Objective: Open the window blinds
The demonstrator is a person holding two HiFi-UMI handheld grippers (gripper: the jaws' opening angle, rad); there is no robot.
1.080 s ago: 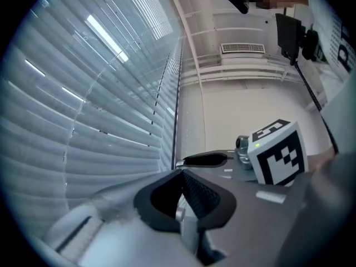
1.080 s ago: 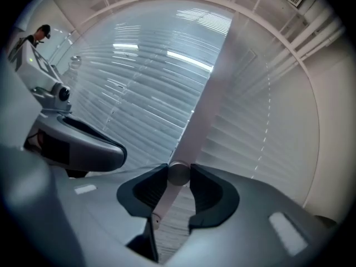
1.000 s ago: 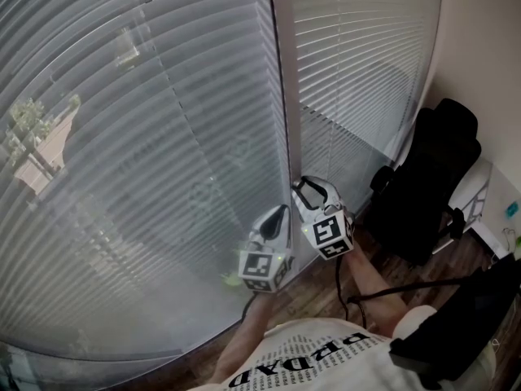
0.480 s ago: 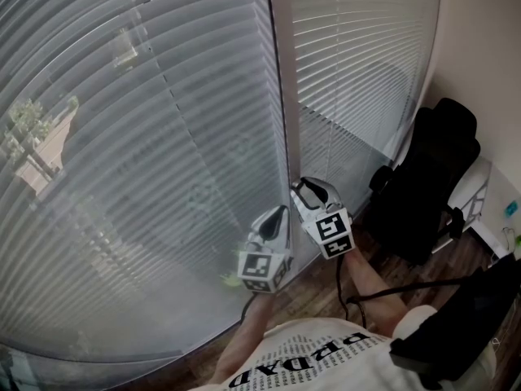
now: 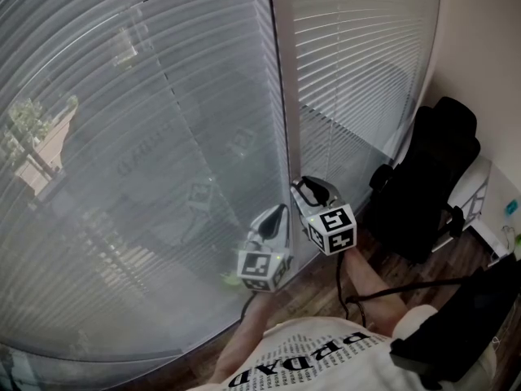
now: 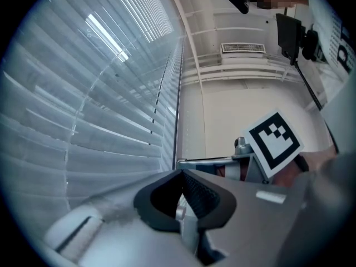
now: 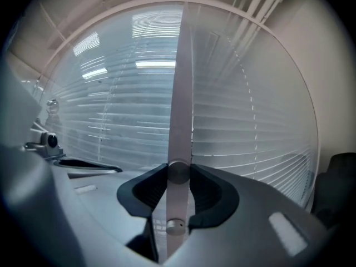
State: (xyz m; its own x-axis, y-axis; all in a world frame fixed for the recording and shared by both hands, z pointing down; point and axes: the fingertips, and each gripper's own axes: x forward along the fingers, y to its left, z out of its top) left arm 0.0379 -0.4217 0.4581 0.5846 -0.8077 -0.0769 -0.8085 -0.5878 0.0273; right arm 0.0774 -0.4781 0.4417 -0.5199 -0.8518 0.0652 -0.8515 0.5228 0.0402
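Observation:
White slatted blinds (image 5: 146, 137) cover a wide window, and a second blind (image 5: 358, 55) hangs to their right. Their pale tilt wand (image 7: 181, 93) hangs straight down. My right gripper (image 7: 178, 172) is shut on the wand near its lower end, the rod pinched between both pads. In the head view the right gripper (image 5: 305, 187) points level at the strip between the two blinds. My left gripper (image 5: 281, 212) is just left of it and a little lower, also aimed at the blinds. Its jaws (image 6: 181, 172) are shut with nothing in them. The right gripper's marker cube (image 6: 273, 143) shows beside it.
A black office chair (image 5: 431, 177) stands by the wall at the right, below the right blind. Dark wood floor (image 5: 326, 292) runs along the foot of the window. A black object (image 5: 464, 316) and a cable lie at the lower right, close to the person.
The right gripper has rolled about its own axis on the wand, its marker cube turning. The left blind's slats have tilted further, so more shows through them. The left gripper has stayed put.

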